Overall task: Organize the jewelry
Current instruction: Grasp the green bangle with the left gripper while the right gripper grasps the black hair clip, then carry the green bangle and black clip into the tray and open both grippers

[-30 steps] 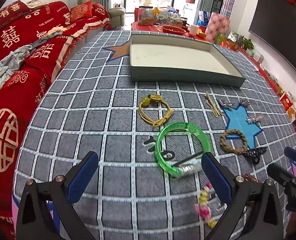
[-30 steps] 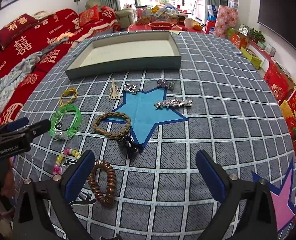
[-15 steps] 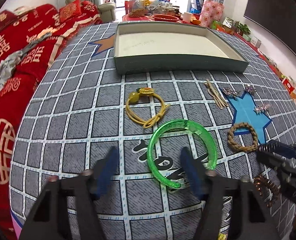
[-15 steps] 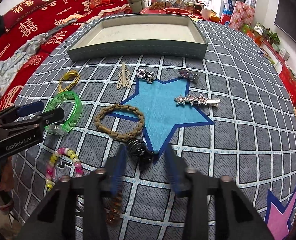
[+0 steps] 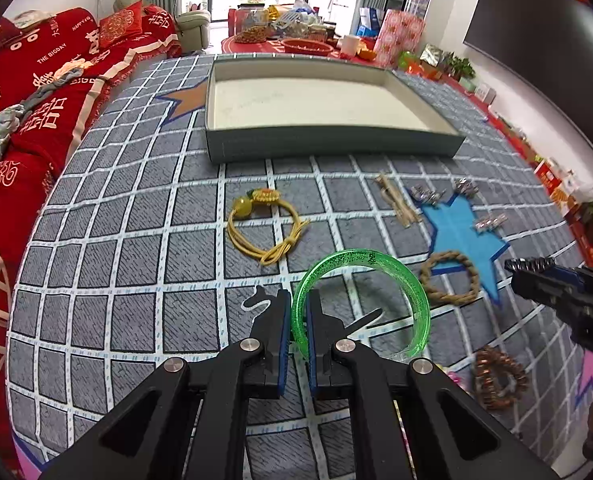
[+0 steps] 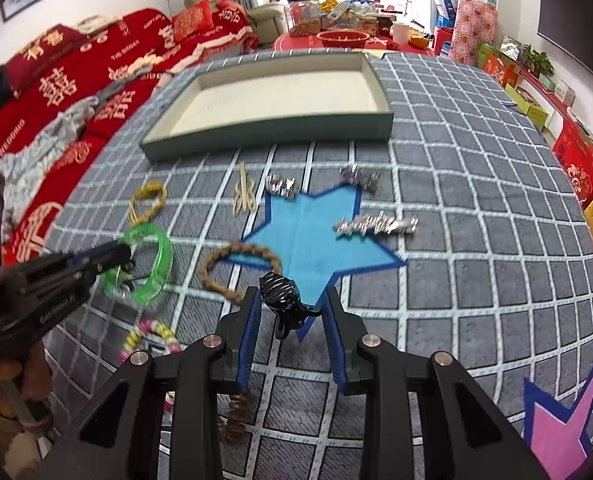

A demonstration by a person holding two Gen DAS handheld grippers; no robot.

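A translucent green bangle point(image 5: 376, 258) lies on the grey checked mat. My left gripper point(image 5: 298, 308) is shut on the near-left part of its rim, one blue pad inside the ring and one outside. From the right wrist view, the left gripper point(image 6: 112, 256) grips the green bangle point(image 6: 160, 256) at the left. A black hair claw point(image 6: 278, 292) sits between the blue pads of my right gripper point(image 6: 291, 296), which is shut on it. The right gripper point(image 5: 530, 266) shows at the right edge of the left wrist view. A shallow green tray point(image 5: 336, 146) with a bare cream floor lies beyond.
On the mat lie a yellow cord bracelet point(image 5: 264, 228), a braided ring point(image 5: 448, 278), a copper spiral tie point(image 5: 496, 380), a wooden hairpin point(image 5: 396, 200), silver clips point(image 6: 376, 226) and a bead bracelet point(image 6: 148, 336). A red sofa point(image 5: 16, 100) borders the mat's left side.
Both grippers went from wide open to closed. The left one closed on the green bangle's rim. The right one moved up to the black hair claw and closed on it.
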